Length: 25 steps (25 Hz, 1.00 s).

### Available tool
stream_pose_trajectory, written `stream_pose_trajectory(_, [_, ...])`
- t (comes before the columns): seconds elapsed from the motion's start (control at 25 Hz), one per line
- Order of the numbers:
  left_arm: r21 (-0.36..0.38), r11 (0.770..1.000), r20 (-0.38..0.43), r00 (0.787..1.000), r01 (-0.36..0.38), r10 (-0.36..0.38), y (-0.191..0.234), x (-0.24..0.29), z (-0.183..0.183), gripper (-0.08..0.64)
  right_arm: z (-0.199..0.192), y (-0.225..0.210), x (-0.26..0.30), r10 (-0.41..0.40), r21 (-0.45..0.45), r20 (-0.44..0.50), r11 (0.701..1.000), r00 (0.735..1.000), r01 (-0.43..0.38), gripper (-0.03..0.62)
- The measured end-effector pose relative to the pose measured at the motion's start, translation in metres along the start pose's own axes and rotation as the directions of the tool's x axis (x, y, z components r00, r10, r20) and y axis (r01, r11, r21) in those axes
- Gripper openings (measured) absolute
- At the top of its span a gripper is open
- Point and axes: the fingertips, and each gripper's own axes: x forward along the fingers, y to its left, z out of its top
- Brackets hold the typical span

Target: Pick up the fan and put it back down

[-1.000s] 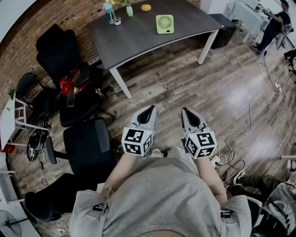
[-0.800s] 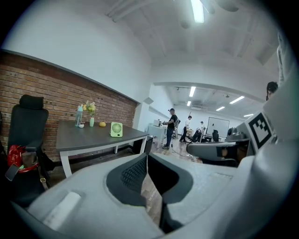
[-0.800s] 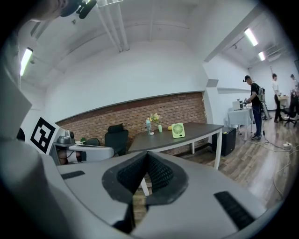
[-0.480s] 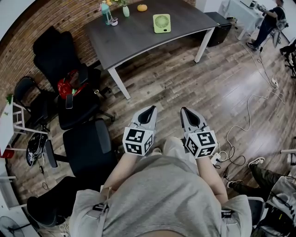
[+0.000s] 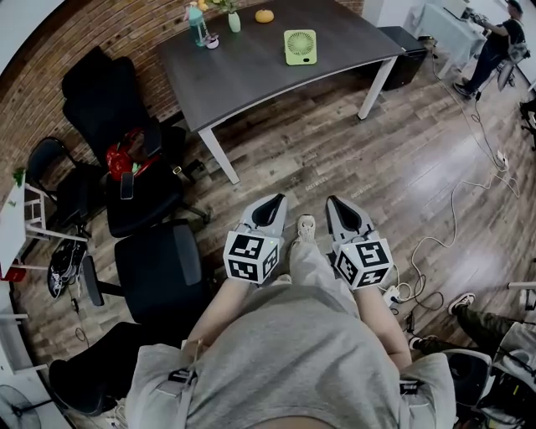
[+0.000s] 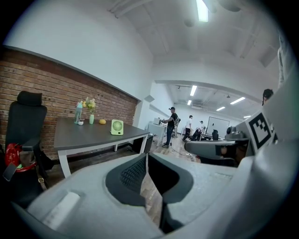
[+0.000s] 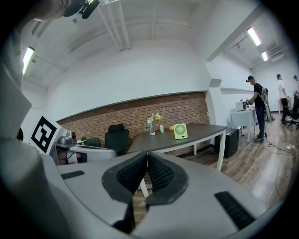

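Observation:
A small light-green fan (image 5: 300,45) stands upright on the dark grey table (image 5: 251,71) far ahead of me; it also shows as the fan (image 6: 117,127) in the left gripper view and the fan (image 7: 180,131) in the right gripper view. My left gripper (image 5: 272,202) and right gripper (image 5: 332,203) are held side by side in front of my body, well short of the table. Both are shut with nothing between the jaws. They point roughly level toward the table.
On the table's far side stand a blue bottle (image 5: 198,22), a small green vase (image 5: 234,18) and an orange (image 5: 265,15). Black office chairs (image 5: 126,151) crowd the left. A white cable (image 5: 456,201) trails over the wood floor at right. A person (image 5: 497,46) stands at the far right.
The view has shifted slightly as I step; a shoe now shows between the grippers. The grippers keep their place before my body and stay shut.

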Motion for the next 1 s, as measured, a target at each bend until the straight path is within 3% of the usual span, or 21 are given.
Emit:
stream_pose_trajectory(0.16, [0.000, 1.000, -0.004, 1.000, 0.002, -0.002, 0.011, 0.022, 0.007, 0.021, 0.007, -0.016, 0.024, 0.015, -0.002, -0.001, 1.000, 1.000, -0.015, 0.011])
stream_pose_trajectory(0.56, [-0.007, 1.000, 0.008, 1.000, -0.013, 0.013, 0.046, 0.090, 0.029, 0.026, 0.023, -0.066, 0.091, 0.039, -0.006, -0.011, 0.999, 0.999, -0.039, 0.100])
stream_pose_trajectory(1.0, [-0.023, 0.999, 0.001, 1.000, -0.028, 0.028, 0.082, 0.171, 0.071, 0.158, 0.062, -0.123, 0.169, 0.090, -0.003, -0.046, 0.996, 0.995, -0.090, 0.221])
